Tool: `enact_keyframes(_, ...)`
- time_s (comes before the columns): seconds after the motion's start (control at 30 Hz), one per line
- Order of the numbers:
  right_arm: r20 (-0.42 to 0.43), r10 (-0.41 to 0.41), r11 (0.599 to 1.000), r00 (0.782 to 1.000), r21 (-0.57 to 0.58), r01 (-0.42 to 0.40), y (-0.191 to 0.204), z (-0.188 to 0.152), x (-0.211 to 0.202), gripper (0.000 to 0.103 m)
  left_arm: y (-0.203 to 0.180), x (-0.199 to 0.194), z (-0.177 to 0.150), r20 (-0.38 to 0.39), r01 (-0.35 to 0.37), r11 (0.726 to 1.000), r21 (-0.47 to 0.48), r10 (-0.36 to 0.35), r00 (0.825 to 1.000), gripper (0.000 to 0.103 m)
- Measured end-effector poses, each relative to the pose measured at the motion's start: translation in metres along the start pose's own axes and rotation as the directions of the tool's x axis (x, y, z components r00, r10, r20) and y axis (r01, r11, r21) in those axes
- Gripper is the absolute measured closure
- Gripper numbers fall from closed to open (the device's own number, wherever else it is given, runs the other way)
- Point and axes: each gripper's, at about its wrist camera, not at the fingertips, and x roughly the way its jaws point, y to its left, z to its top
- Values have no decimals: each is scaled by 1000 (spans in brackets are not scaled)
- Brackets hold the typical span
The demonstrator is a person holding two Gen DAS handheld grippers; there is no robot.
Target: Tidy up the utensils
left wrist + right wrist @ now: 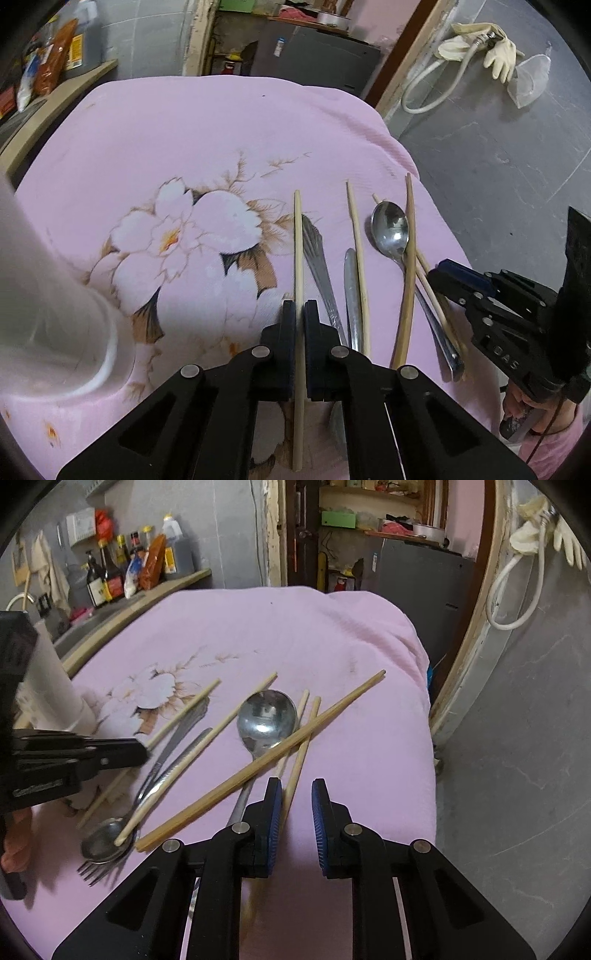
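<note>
- left gripper (299, 317) jaws clamped on one chopstick (298, 240), left of big spoon (389, 229)
- right gripper (297, 801) jaws apart, gripping nothing, just right of a second chopstick (301, 753), near spoon handle

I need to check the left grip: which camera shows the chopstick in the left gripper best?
Left wrist view: the chopstick runs straight between the shut pads of the left gripper. The right wrist view shows it only partly, with the left gripper hiding the pinch point.
</note>
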Motion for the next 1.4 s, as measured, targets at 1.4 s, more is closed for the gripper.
enact_keyframes(1.4, -92, 150, 975, 984, 176, -133, -19, -4, -9, 100, -6, 7, 5, -112, -44, 995, 92, 55, 992, 100)
